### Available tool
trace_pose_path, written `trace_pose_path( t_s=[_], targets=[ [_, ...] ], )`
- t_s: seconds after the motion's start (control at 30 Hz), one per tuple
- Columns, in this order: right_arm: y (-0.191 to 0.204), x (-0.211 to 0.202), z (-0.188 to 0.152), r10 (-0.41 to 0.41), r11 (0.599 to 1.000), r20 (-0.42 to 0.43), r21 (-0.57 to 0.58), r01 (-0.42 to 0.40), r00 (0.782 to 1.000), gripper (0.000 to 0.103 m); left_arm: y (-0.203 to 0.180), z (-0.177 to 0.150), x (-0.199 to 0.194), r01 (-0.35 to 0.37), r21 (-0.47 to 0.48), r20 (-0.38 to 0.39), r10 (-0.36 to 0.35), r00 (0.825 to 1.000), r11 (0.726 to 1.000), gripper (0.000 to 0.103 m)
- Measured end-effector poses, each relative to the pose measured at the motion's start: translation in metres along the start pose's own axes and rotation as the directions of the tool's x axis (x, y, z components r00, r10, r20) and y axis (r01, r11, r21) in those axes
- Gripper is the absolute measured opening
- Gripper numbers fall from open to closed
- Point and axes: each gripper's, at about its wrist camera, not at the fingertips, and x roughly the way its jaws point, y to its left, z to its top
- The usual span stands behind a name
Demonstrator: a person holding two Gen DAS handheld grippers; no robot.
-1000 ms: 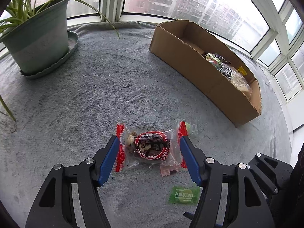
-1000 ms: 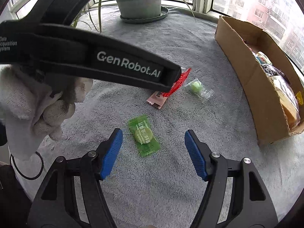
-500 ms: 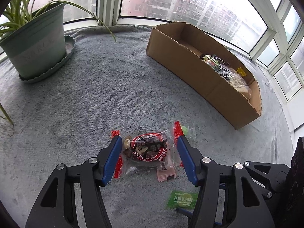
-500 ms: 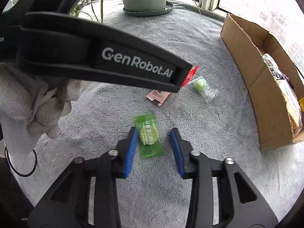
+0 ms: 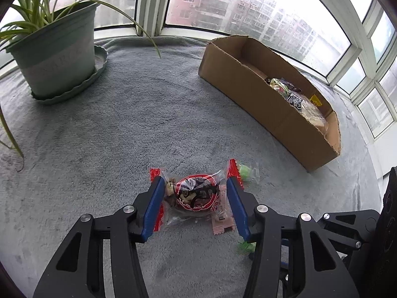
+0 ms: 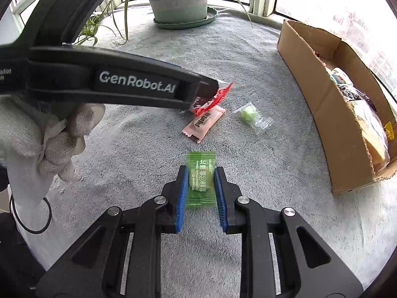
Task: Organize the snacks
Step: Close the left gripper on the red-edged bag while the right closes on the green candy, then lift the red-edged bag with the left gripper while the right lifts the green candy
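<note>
A clear snack packet with red ends (image 5: 196,195) lies on the grey cloth between the blue pads of my left gripper (image 5: 195,180). Its jaws are closing, and the pads stand at the wrapper's red ends without squeezing the filling. My right gripper (image 6: 201,168) is also closing, and its pads press both sides of a green plum-candy packet (image 6: 200,181) that rests on the cloth. A pink sachet (image 6: 204,121) and a clear-wrapped green candy (image 6: 250,114) lie just beyond. The cardboard box (image 6: 317,79) at the right holds several snacks.
A potted spider plant (image 5: 54,57) on a saucer stands at the far left by the window. A white-gloved hand (image 6: 49,134) holds the left gripper's black body (image 6: 136,84), which hides most of the red packet in the right wrist view. Window frames ring the cloth.
The right jaws went from wide apart to pressing on the green packet. The left jaws narrowed around the red-ended packet. Neither hand shifted noticeably.
</note>
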Motion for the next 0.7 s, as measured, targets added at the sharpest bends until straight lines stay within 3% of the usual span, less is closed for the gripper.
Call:
trace_pose_path(
  t_s=[0.7],
  targets=[
    [-0.027, -0.059, 0.002, -0.043, 0.997, 0.13, 0.074, 0.034, 0.991, 0.022, -0.005, 0.015, -0.043, 0.033, -0.006, 0.106, -0.032, 0.994, 0.999, 0.049]
  ],
)
